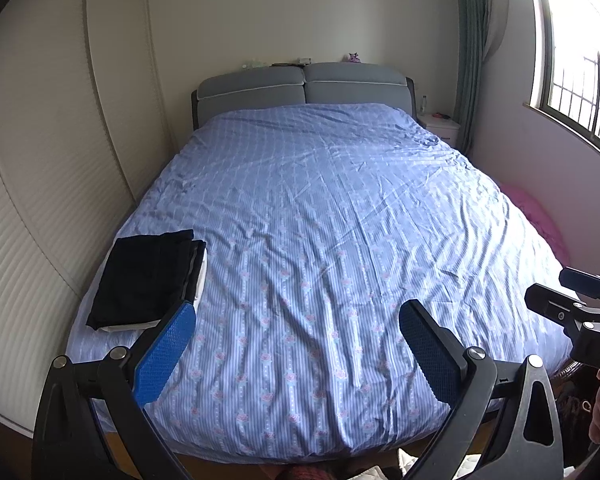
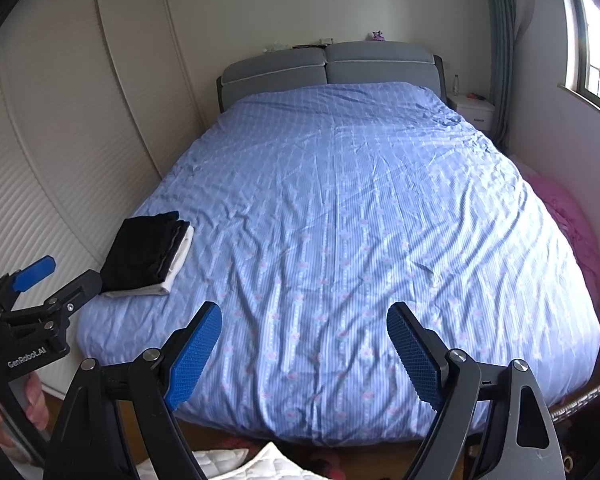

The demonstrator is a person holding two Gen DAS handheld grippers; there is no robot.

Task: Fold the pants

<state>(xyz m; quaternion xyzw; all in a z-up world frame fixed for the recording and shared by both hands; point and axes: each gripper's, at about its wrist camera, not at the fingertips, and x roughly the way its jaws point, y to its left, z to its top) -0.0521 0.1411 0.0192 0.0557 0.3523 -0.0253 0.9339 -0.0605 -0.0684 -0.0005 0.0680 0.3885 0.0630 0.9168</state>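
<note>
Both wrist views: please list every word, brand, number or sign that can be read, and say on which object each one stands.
"GenRobot.AI": white letters on the black body of the left gripper, seen in the right wrist view.
"DA": only the start of a white marking on the black body of the right gripper, cut off by the picture edge in the left wrist view.
Small items on the headboard and the bottle on the nightstand: too small to read.

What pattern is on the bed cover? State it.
Pale blue stripes with small pink flowers on the bed cover; clearest in the left wrist view.
</note>
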